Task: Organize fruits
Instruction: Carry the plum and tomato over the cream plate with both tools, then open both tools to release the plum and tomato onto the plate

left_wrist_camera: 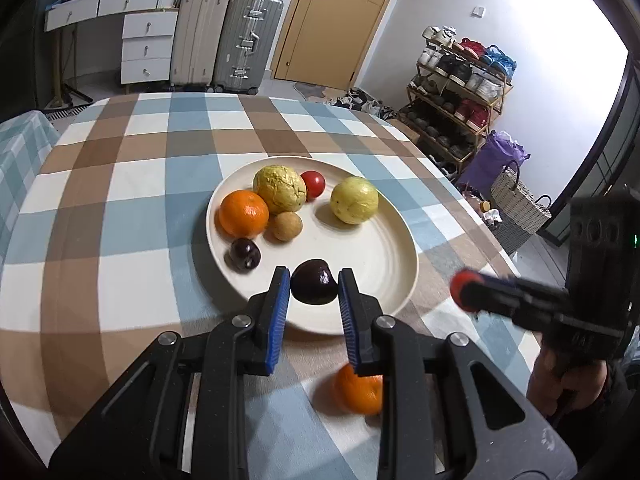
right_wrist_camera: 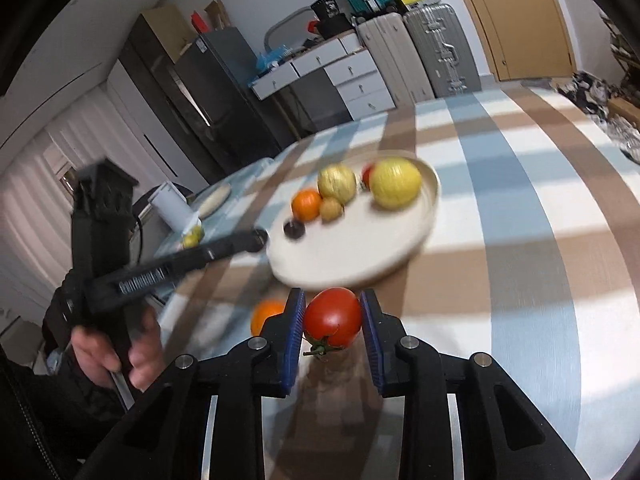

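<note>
A cream plate on the checked tablecloth holds an orange, two yellow fruits, a small tomato, a small brown fruit and a dark plum. My left gripper is shut on a second dark plum just over the plate's near rim. My right gripper is shut on a red tomato, held above the table near the plate. A loose orange lies on the cloth below my left gripper; it also shows in the right wrist view.
The table's right edge drops toward a shoe rack and a woven basket. Suitcases and drawers stand beyond the far edge. A white cylinder and a small dish sit at the table's far left.
</note>
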A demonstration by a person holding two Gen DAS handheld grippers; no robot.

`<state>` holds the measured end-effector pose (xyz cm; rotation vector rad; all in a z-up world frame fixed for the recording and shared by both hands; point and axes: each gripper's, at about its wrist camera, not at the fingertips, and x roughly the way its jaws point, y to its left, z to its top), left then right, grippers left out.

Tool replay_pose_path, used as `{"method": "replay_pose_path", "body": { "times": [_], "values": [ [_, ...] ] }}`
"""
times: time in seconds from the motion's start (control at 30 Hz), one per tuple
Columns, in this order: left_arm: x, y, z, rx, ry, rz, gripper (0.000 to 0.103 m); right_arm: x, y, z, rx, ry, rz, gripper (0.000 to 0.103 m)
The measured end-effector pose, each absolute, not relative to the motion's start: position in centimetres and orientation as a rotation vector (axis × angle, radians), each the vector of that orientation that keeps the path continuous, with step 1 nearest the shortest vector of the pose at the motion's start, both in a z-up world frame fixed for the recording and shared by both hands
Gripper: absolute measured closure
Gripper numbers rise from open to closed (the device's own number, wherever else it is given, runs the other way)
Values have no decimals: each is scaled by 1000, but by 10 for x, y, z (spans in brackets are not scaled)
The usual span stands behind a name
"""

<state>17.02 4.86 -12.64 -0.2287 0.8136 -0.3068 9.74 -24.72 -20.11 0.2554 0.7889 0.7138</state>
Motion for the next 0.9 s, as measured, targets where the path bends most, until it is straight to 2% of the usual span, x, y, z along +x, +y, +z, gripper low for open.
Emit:
{"method": "replay_pose_path", "body": {
  "times": [0.43,0.9],
  "values": [
    [222,46,-147,-200,860,-317,81,192,-195,-194,203,818,754,75],
    [238,45,-160,-193,876,-318,81,209,-151,-215,-50,810,677,74]
  ]
}}
